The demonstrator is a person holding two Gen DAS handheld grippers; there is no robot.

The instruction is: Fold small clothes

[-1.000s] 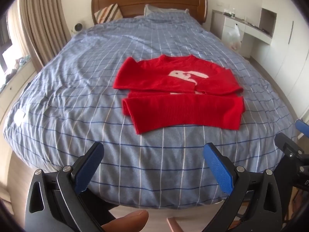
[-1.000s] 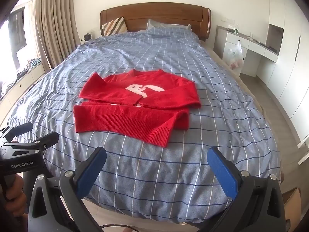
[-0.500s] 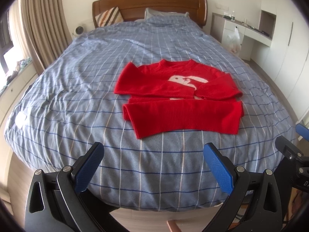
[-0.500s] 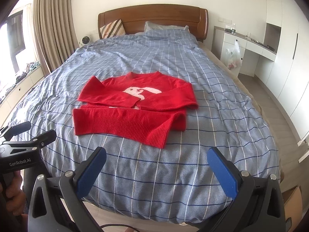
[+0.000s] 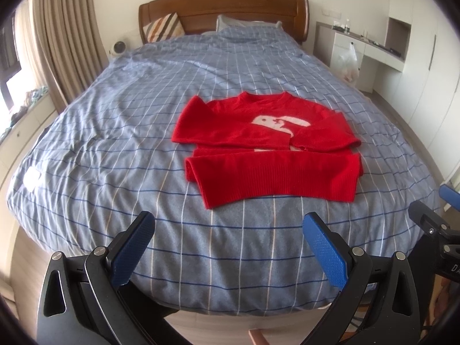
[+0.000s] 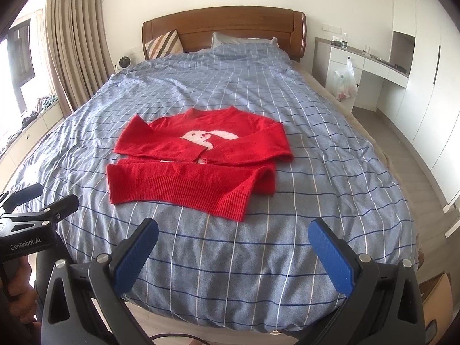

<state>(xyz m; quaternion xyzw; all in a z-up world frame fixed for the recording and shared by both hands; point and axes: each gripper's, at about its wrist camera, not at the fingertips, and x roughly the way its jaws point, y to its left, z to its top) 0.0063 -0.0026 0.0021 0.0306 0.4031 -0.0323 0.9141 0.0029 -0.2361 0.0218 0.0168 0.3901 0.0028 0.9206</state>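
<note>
Bedroom with wooden headboard [image 6: 224, 28], beige curtains [image 6: 74, 43] and a wide bed [image 5: 120, 132] under a blue checked duvet. Red sweater [image 5: 267, 149] flat near the bed's foot end, sleeves crossed over the chest, hem turned up in a band: likely mid-fold, laid within easy reach from the bed's foot. Left tongs [image 5: 228, 244] spread wide, empty, held back off the bed's edge; right tongs [image 6: 234, 247] likewise spread and empty, well apart from the garment. From the right wrist, hem corner nearest the camera jutting past the fold, plus the left tool's body at the frame's left edge. From the left wrist, the opposite corner sticking out instead, with a blue tip of the right tool at the far right.
</note>
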